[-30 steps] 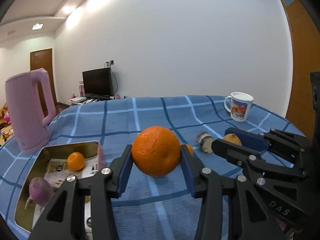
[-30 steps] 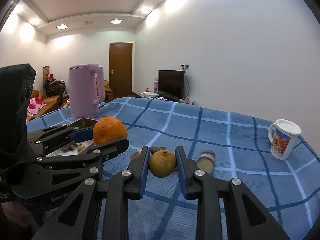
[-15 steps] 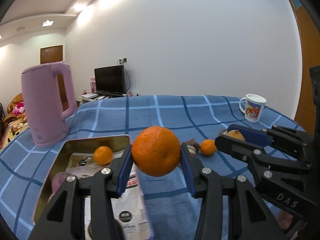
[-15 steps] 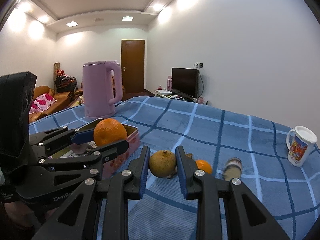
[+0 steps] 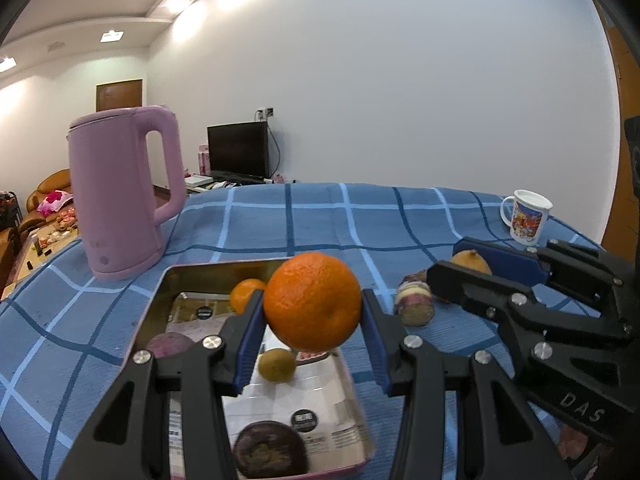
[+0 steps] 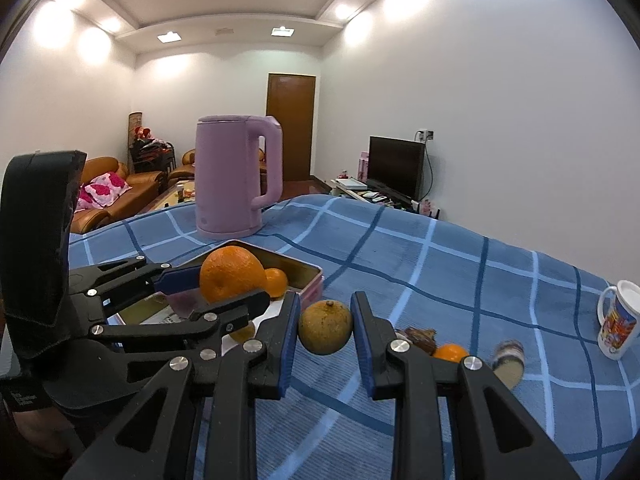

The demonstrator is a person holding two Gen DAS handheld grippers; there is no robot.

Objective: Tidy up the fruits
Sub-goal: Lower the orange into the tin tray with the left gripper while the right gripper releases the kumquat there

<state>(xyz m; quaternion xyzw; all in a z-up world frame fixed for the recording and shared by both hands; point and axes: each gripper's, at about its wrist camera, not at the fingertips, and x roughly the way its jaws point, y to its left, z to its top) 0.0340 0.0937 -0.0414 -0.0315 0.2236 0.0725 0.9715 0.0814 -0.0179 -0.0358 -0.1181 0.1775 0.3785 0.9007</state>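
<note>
- One tall pink plastic kettle [image 5: 120, 196] is stood upright on the blue checked tablecloth [image 5: 320, 220], just behind the far left corner of the tin, handle turned to the right.
- One rectangular gold-lined metal tin with a pink outer wall [image 5: 168, 300] is taken as the landmark; its long axis runs from the near edge of the left wrist view away toward the kettle.
- Four pieces are counted inside the tin: a small orange mandarin [image 5: 244, 294] at the far end, a purple round fruit [image 5: 170, 346] on the left, a small yellow-green fruit [image 5: 277, 365] in the middle, and a dark purple round fruit [image 5: 270, 450] at the near end.
- One large round orange [image 5: 313, 301] is clamped between the blue pads of the left gripper [image 5: 313, 334], held in the air over the tin's right half; no long axis can be told.
- One dull yellow-brown round fruit [image 6: 326, 327] is pinched in the closed right gripper [image 6: 325, 338], held right of the tin, stem end up.
- On the cloth right of the tin, three loose pieces are counted: a brown shrivelled item [image 6: 420, 338], a second small mandarin [image 6: 450, 352], and a cut pale tuber piece [image 6: 509, 362].
- One white printed ceramic mug [image 6: 618, 326] is stood far right of the tin.
</note>
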